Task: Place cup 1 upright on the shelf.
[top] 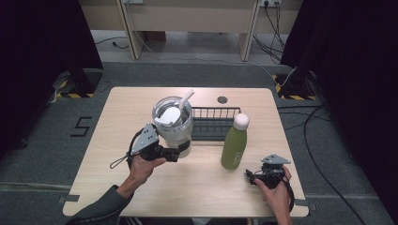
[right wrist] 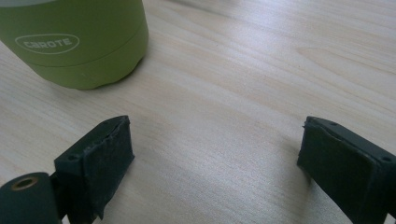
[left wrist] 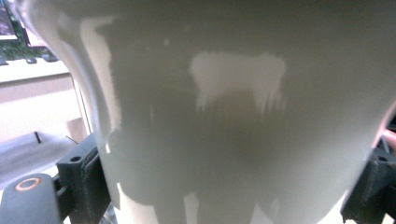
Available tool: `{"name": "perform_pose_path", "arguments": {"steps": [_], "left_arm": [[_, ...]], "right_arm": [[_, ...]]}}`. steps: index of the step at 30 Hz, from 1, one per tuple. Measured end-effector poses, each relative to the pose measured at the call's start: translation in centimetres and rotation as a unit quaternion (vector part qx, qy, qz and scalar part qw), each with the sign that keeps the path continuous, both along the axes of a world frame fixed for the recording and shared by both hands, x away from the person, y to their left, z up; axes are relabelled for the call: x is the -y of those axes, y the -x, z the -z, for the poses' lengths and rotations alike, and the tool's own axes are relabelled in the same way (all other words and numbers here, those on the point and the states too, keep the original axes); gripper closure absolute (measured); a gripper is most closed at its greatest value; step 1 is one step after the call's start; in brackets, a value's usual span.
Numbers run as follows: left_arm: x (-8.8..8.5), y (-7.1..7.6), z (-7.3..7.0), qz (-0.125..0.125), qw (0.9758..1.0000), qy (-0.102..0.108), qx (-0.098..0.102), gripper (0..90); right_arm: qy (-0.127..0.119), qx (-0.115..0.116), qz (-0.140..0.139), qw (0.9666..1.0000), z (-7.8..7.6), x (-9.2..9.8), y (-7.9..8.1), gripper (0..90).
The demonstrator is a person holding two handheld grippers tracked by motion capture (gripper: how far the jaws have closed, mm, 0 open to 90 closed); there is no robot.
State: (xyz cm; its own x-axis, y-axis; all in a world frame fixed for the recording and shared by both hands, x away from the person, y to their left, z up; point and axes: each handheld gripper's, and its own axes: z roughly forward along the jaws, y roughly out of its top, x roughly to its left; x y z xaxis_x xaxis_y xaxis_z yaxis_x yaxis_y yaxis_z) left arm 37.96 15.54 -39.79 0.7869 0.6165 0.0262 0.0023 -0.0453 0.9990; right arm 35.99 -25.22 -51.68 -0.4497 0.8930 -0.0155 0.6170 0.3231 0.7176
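Tumbler (top: 172, 126) is clamped low by the left gripper (top: 180, 152) for steadiness, while the right gripper (top: 251, 177) is held wide beside the green bottle (top: 234, 145).

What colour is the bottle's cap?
White, on the green bottle; its cap shows best in the high view.

Pale grey tumbler (top: 174, 129) with clear lid and white straw, upright, mid-table, left of centre, toward the far edge.
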Motion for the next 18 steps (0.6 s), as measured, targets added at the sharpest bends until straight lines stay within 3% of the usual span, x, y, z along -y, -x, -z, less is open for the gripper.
{"name": "perform_pose_path", "arguments": {"steps": [7, 18], "left_arm": [[0.6, -1.6, -1.9, 0.007, 0.9999, -0.007, 0.006, 10.0], [1.3, -2.8, -3.2, 0.010, 0.9999, 0.004, 0.004, 10.0]], "right_arm": [[0.000, -0.001, 0.001, 1.0000, 0.0, 0.0, 0.0, 10.2], [0.000, -0.002, 0.001, 1.0000, 0.0, 0.0, 0.0, 10.2]]}}
